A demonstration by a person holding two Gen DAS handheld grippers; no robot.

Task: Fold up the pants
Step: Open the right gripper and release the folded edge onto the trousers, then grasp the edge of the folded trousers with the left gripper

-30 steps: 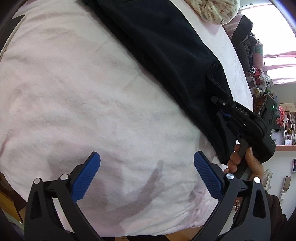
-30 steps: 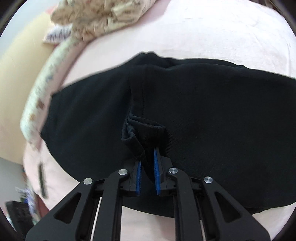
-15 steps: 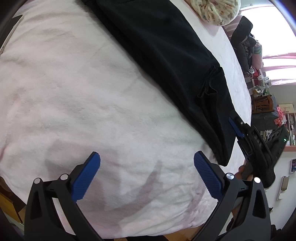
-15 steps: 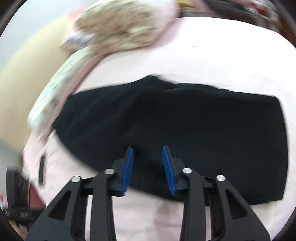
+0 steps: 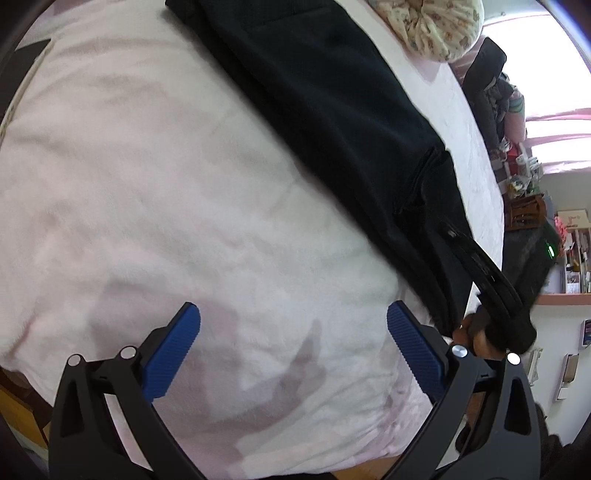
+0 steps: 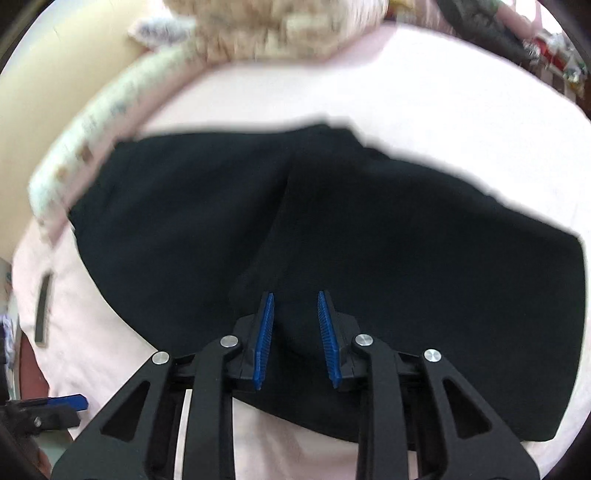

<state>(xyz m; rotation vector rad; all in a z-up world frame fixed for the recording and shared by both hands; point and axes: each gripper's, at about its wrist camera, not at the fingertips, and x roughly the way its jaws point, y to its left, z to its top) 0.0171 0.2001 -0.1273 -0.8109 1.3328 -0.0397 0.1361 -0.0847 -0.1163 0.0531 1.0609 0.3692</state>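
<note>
Black pants [image 5: 332, 92] lie folded in a long band across the pink bed cover [image 5: 147, 184]. In the right wrist view the pants [image 6: 406, 240] fill the middle. My right gripper [image 6: 295, 295] hovers over their near edge. Its jaws are closing with a narrow gap left. Dark fabric shows in that gap, and the pads do not press on it. From the left wrist view, the right gripper [image 5: 454, 236] is over the pants' end, held by a hand [image 5: 476, 332]. My left gripper [image 5: 291, 314] stands wide open above bare bed cover with nothing between its fingers.
A floral pillow [image 5: 436, 26] lies at the head of the bed, also blurred at the top of the right wrist view [image 6: 277, 26]. The bed's edge runs just below my left gripper. Shelves and clutter [image 5: 569, 240] stand beyond the bed at the right.
My right gripper let go of the bunched fold of the pants, opened, drew back, then came in over the near edge again. The left gripper drifted slightly and stayed open.
</note>
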